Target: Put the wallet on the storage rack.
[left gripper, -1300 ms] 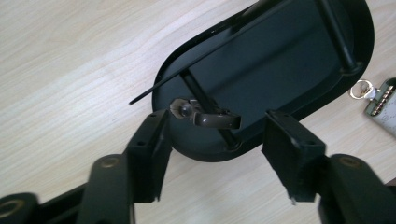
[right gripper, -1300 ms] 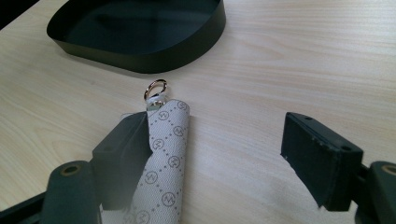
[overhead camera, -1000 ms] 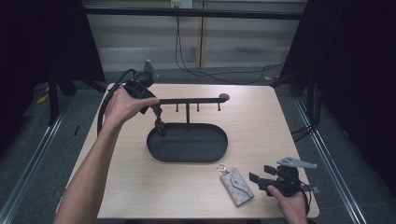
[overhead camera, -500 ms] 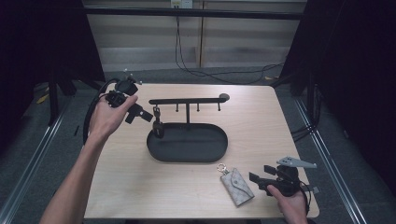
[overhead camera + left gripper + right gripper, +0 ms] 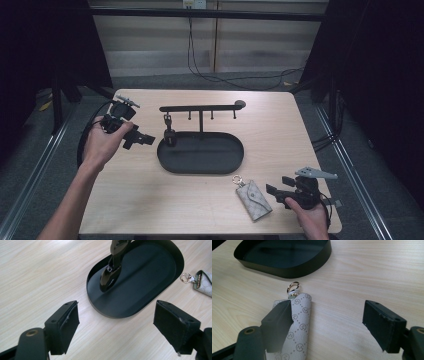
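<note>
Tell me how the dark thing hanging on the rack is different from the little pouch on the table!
The dark glossy metal clip hangs upright from the black rack's bar, its lower end over the black oval tray; the grey patterned fabric key pouch lies flat on the light wooden table, outside the tray. The clip is plain, shiny and hard-looking; the pouch is soft-looking, pale and printed with small circles. The pouch looks bigger. Both are small hanging accessories; the pouch has a metal ring.

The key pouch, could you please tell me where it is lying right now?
In the high view the key pouch lies flat on the table, near its front edge, right of centre, just in front of the black oval tray and left of the right gripper.
</note>
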`<state>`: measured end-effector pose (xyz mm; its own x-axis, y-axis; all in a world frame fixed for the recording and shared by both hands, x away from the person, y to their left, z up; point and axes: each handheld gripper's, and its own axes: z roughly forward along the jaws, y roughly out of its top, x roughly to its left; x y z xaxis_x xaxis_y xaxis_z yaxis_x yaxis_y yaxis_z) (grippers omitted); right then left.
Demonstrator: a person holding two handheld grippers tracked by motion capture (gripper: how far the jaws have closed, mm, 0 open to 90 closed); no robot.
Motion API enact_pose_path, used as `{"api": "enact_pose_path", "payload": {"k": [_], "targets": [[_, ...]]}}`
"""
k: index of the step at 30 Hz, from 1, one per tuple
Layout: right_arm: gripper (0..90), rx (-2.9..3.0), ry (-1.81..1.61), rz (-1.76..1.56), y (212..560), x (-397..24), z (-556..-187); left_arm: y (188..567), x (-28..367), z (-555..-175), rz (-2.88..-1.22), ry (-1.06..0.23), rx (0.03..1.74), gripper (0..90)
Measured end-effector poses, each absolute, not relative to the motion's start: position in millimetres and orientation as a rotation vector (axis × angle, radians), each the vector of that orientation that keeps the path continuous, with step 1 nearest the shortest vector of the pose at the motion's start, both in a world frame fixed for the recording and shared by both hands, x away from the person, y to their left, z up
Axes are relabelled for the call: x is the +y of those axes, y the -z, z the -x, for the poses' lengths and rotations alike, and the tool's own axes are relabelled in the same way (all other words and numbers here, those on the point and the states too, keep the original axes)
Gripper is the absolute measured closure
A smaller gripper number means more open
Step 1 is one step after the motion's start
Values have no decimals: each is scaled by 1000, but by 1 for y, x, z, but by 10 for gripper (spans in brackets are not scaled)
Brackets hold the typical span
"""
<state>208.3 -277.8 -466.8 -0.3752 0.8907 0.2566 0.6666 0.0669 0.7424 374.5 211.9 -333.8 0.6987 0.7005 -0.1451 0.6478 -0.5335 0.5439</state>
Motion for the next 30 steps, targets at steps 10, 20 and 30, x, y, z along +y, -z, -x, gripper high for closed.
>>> {"api": "enact_pose_path", "payload": {"k": [10, 20, 30], "targets": [[234, 2076, -1200, -1581, 467, -278, -208, 359, 224, -347, -2251, -98, 993, 188], [226, 2067, -1199, -1597, 468, -278, -208, 380, 248, -310, -2139, -173, 1019, 222], [222, 2149, -1172, -1562, 470, -272, -209, 417, 252, -281, -2086, -126, 1004, 223]]}}
